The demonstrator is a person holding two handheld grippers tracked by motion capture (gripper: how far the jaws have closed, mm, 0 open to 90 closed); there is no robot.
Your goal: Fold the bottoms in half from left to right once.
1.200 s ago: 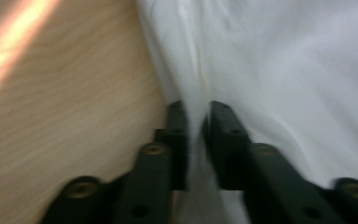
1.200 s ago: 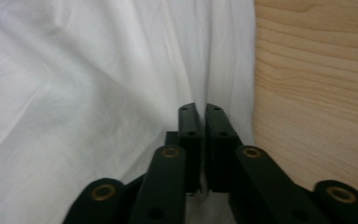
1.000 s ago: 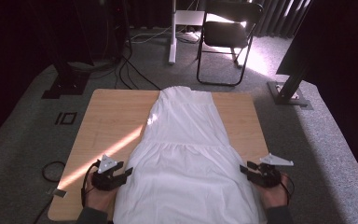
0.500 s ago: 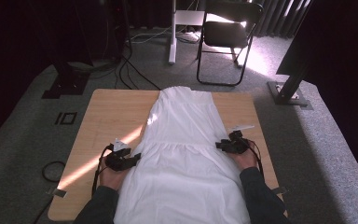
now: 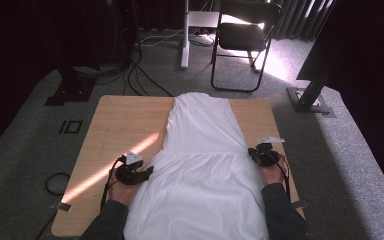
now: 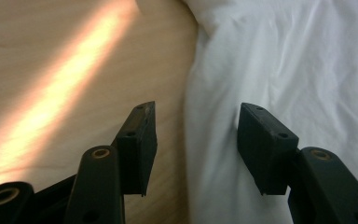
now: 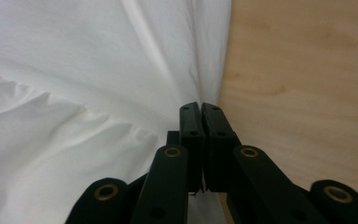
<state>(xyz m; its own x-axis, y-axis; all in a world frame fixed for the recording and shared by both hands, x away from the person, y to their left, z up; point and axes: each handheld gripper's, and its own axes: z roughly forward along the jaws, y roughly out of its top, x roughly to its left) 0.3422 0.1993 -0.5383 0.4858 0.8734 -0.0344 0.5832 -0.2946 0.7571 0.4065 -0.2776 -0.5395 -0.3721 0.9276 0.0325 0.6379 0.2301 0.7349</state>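
1. Lying flat along the wooden table (image 5: 115, 125) is the white dress (image 5: 202, 165), bodice at the far end, skirt spreading toward the person; a stripe of sunlight (image 5: 110, 165) crosses the bare wood at its left.
2. Right gripper (image 5: 260, 153) sits at the dress's right edge by the gathered waist seam; its jaws have just been closing and now meet, pinched on the cloth's edge.
3. Left gripper (image 5: 142, 172) is at the opposite edge; jaws parted, one over wood, one over fabric, the hem between them, not pressed.
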